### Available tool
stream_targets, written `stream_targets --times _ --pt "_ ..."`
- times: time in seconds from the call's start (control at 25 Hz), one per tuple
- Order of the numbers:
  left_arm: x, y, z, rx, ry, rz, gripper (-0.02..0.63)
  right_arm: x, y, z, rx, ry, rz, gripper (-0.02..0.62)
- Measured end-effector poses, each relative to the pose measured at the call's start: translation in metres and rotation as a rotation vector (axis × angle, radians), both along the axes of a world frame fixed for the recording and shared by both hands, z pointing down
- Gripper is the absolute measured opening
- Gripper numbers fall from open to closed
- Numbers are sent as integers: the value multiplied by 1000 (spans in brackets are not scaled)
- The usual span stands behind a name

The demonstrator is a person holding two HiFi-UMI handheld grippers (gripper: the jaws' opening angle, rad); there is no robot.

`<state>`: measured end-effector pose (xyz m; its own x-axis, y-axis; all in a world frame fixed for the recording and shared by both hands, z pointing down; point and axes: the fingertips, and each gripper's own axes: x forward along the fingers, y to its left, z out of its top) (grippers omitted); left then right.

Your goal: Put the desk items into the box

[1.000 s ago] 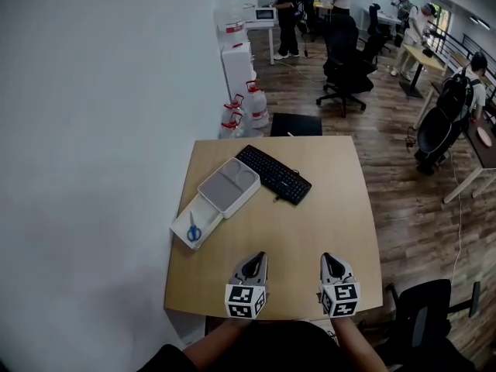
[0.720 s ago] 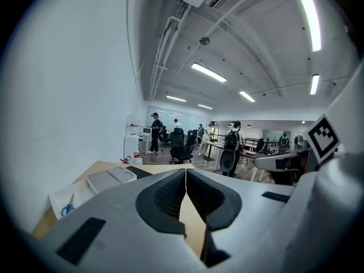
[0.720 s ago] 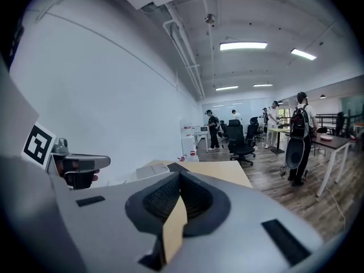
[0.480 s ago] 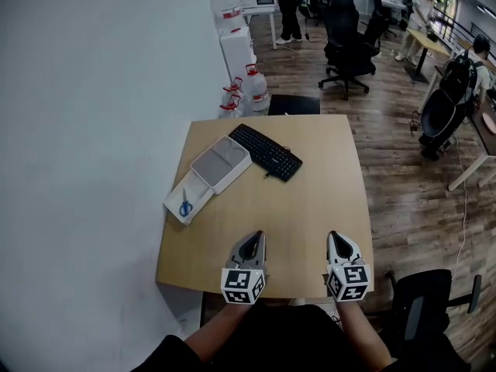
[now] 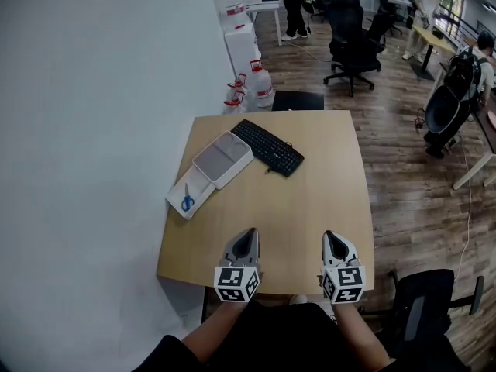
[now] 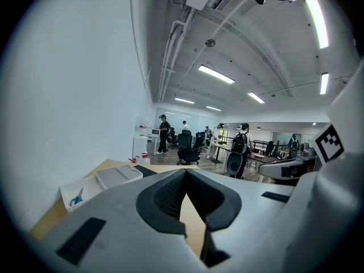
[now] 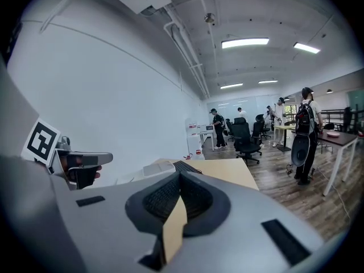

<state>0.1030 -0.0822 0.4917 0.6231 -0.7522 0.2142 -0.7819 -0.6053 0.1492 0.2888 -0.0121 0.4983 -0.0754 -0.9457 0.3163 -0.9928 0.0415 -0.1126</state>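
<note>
The white box (image 5: 200, 184) sits at the desk's (image 5: 302, 208) ten o'clock, by the wall. Blue-handled scissors (image 5: 187, 201) lie in its open end, and a grey-topped lid or tray (image 5: 223, 160) covers the other. Just beside it, toward twelve o'clock, the black keyboard (image 5: 268, 147) lies on the wood. At six o'clock the left gripper (image 5: 246, 232) and right gripper (image 5: 332, 235) hover side by side, jaws closed on nothing. Over the last second both have drawn back to the near edge, which suggests a pause rather than a reach.

The desk (image 5: 310, 208) is matt wood; the box (image 5: 232, 173) seems smooth plastic.
</note>
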Motion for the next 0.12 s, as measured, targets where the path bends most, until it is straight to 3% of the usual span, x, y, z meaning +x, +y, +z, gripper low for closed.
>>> stream_targets --times 0.12 --pt "-4 -2 -4 16 -5 -10 15 3 3 4 -24 -10 7 60"
